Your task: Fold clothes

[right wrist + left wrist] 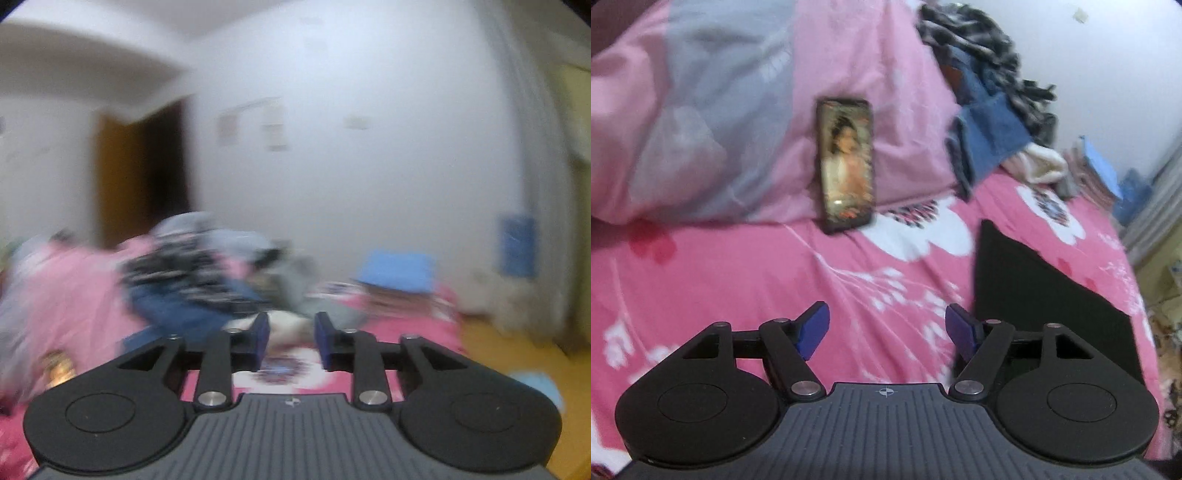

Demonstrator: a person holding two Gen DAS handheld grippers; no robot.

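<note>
Clothes (pixel 993 96) lie heaped ahead; left fingers (pixel 814 330) apart, angled downward; right fingers (pixel 260 341) apart, near level.

Left gripper (pixel 887 328) and right gripper (pixel 291 341) agape, empty

No text, brand or number can be read in either view. The papers (pixel 271 125) stuck on the white wall (pixel 369 184), at twelve o'clock in the right wrist view, are too blurred to show any writing.
</note>
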